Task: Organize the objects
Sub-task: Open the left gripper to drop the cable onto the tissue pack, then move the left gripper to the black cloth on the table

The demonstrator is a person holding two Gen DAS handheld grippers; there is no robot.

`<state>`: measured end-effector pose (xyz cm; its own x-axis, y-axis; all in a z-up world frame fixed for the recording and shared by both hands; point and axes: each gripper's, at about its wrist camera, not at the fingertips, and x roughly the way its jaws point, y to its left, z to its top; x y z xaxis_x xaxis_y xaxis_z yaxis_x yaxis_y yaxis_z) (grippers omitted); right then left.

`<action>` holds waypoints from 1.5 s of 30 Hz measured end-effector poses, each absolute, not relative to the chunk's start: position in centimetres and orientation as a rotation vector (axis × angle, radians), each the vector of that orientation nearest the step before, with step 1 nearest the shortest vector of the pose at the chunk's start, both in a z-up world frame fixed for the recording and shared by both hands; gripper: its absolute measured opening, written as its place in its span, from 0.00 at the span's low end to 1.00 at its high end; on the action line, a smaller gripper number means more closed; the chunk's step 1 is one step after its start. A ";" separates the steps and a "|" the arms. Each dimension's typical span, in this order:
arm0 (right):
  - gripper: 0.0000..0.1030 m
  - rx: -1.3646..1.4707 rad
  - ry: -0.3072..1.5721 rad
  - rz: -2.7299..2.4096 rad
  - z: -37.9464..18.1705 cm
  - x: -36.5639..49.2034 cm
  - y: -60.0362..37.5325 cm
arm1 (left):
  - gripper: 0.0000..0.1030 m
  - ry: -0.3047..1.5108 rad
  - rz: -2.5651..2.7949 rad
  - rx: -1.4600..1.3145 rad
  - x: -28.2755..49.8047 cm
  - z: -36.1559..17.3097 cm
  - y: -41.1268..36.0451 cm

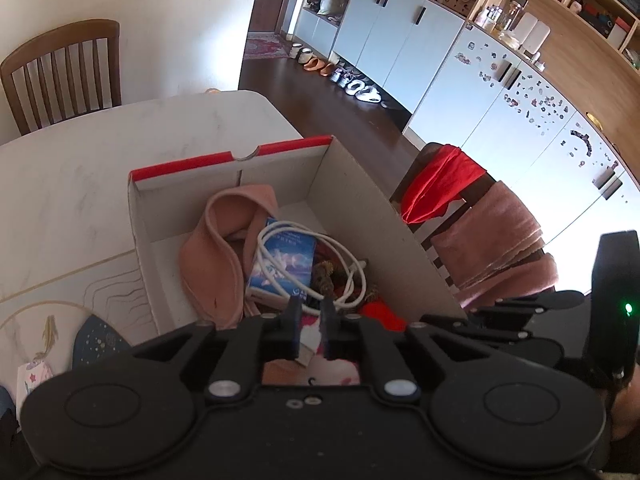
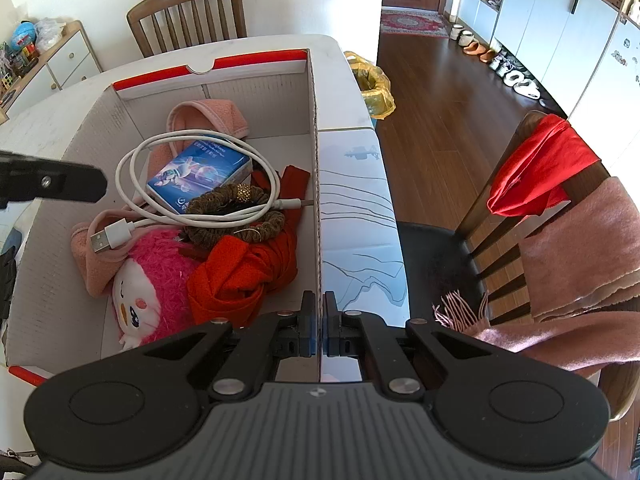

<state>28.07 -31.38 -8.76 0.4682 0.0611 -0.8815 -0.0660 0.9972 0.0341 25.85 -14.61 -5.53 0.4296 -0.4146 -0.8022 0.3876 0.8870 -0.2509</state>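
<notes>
A white cardboard box (image 2: pixel 256 108) with a red rim stands on the table. Inside lie a pink plush toy (image 2: pixel 156 284), a red cloth (image 2: pixel 240 280), a white USB cable (image 2: pixel 132 160), a blue packet (image 2: pixel 200 178), brown hair ties (image 2: pixel 224 204) and a pink cloth (image 2: pixel 208 118). My right gripper (image 2: pixel 320 320) is shut on the box's right wall, which runs between its fingers. My left gripper (image 1: pixel 312 320) hangs over the near end of the box (image 1: pixel 352 200), above the plush toy (image 1: pixel 340 368). Its jaws stand a narrow gap apart with nothing pinched.
A chair (image 2: pixel 560 220) draped with a red cloth and a pink scarf stands right of the table (image 1: pixel 80 180). Another wooden chair (image 2: pixel 188 12) is at the far side. A bin with a yellow bag (image 2: pixel 372 84) sits past the table corner. A printed placemat (image 2: pixel 360 220) lies beside the box.
</notes>
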 end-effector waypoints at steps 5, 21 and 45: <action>0.02 -0.006 1.081 0.078 -8.8 28.1 -31.4 | 0.20 0.992 -0.489 -0.040 24.8 -5.0 -13.6; 0.02 -0.005 1.081 0.078 -8.8 28.1 -31.4 | 0.77 0.904 -0.250 -0.070 21.4 -3.4 -5.0; 0.02 -0.010 1.083 0.077 -9.1 27.8 -31.6 | 0.98 1.028 0.205 -0.136 18.8 -10.5 8.3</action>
